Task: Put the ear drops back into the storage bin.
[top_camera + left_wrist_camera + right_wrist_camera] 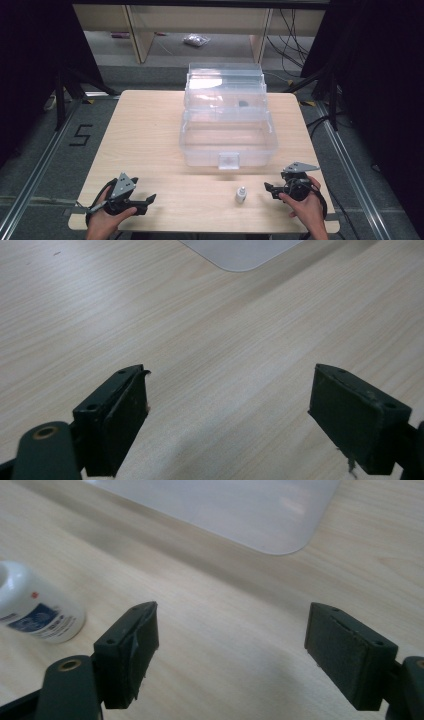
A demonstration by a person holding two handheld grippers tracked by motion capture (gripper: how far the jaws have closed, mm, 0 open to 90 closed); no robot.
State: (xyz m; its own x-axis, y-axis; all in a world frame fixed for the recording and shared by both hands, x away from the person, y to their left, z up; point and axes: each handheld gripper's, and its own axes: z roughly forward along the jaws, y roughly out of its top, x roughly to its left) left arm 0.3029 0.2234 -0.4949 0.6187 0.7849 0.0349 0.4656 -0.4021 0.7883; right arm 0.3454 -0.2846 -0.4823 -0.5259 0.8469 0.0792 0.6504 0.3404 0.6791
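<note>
The small white bottle [241,194] stands upright on the table [150,130], just in front of the clear plastic box [227,125], a little to the right of the box's front latch [228,160]. Nothing touches it. It sits out in the open near the table's front edge, probably so that either tool can get at it without reaching over the box walls. In the right gripper view the bottle [35,611] shows at the left edge, with a blue-printed label, off to the side of the jaws and not between them.

Nearest to it is the right gripper [270,189], right of the bottle and in front of the box's right corner, pointing left toward the bottle. Its 2 jaws stand spread wide with bare wood between them, nothing pinched. The person's right hand [305,205] wraps the body from behind, held low over the table, a pose that looks ready for a sideways approach.

Farther out, the left gripper [149,200] waits in front of the box's left side, well apart from the bottle. Its jaws are likewise spread, empty, aimed toward the middle. The left hand [102,220] grips it low near the table's edge.

The box is open, its lid tipped up at the back, seemingly ready to receive something.
</note>
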